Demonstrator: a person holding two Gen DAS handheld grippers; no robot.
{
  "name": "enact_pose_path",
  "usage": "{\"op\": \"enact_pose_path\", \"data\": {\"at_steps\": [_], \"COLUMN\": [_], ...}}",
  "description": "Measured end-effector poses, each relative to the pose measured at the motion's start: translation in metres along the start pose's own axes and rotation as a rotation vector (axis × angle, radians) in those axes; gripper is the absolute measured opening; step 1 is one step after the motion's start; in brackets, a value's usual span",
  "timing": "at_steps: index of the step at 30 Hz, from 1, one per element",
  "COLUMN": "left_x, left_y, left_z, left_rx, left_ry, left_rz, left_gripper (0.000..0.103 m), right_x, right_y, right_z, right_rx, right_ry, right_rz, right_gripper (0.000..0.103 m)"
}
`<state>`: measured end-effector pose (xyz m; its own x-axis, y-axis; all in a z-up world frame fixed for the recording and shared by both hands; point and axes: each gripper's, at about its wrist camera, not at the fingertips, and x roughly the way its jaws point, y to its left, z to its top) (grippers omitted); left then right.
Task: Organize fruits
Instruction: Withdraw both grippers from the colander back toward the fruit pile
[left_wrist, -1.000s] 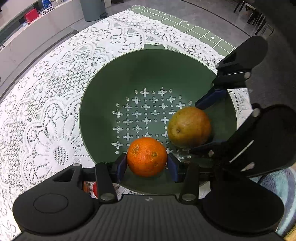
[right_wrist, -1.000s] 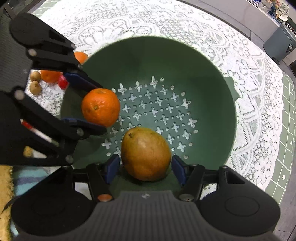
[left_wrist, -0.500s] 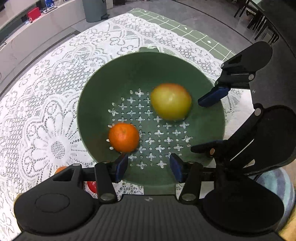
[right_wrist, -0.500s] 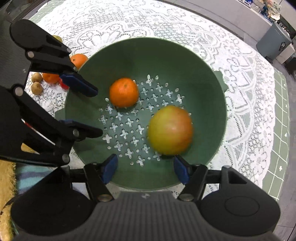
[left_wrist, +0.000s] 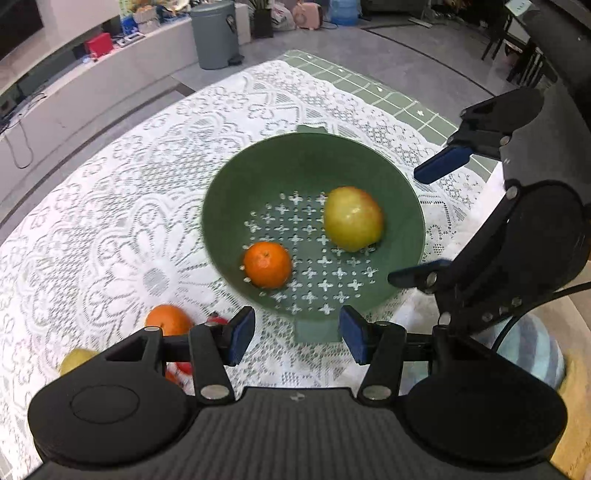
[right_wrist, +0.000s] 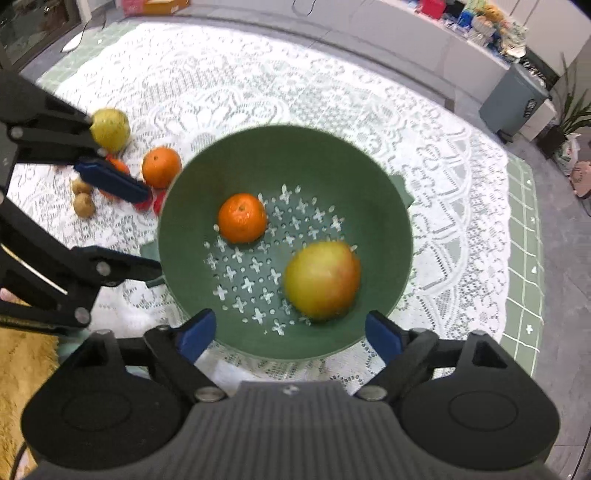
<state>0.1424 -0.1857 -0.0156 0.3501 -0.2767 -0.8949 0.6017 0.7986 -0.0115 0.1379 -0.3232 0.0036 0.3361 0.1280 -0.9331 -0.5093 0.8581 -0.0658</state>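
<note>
A green perforated bowl (left_wrist: 258, 177) (right_wrist: 332, 166) stands on a white lace tablecloth. An orange (left_wrist: 267, 264) (right_wrist: 242, 218) and a larger yellow-green fruit with a red blush (left_wrist: 352, 218) (right_wrist: 322, 279) lie loose inside it, apart from each other. My left gripper (left_wrist: 297, 334) (right_wrist: 122, 221) hangs open above the bowl's near rim and holds nothing. Over the opposite side, the jaws of my right gripper (right_wrist: 290, 336) (left_wrist: 430, 218) are opening wide, with nothing between them.
Loose fruit lies on the cloth beside the bowl: an orange (right_wrist: 160, 167) (left_wrist: 168, 319), a yellow fruit (right_wrist: 110, 129), two small brown ones (right_wrist: 84, 204) and something red (right_wrist: 157, 201). A grey bin (left_wrist: 214, 35) stands on the floor beyond the table.
Both grippers let go of their fruit, the left the orange and the right the yellow-green fruit. Both fruits now lie in the bowl. Both grippers opened and rose away from it.
</note>
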Motion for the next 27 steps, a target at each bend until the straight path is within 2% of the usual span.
{"op": "enact_pose_path", "data": {"at_steps": [7,13,19,27], "left_x": [-0.028,-0.051,-0.066,-0.077], "left_y": [0.011,0.024,0.042,0.074], "left_z": [-0.022,-0.042,-0.062,-0.095], "left_rx": [-0.057,-0.100,-0.170,-0.277], "left_ry": [-0.045,-0.085,-0.110,-0.138], "left_rz": [0.033,0.079,0.104,0.117], "left_gripper": [0.062,0.062,0.062,0.062], "right_x": [-0.027,-0.034,-0.031,-0.021], "right_y": [0.016,0.044,0.073,0.115], "right_z": [-0.008,-0.013,-0.016,-0.012], "right_rx": [0.099,0.145,0.238,0.296], "right_ry": [-0.111,-0.188,-0.235,-0.282], "right_rz": [-0.008,-0.021,0.063,0.095], "right_gripper": [0.087,0.088,0.088,0.088]}}
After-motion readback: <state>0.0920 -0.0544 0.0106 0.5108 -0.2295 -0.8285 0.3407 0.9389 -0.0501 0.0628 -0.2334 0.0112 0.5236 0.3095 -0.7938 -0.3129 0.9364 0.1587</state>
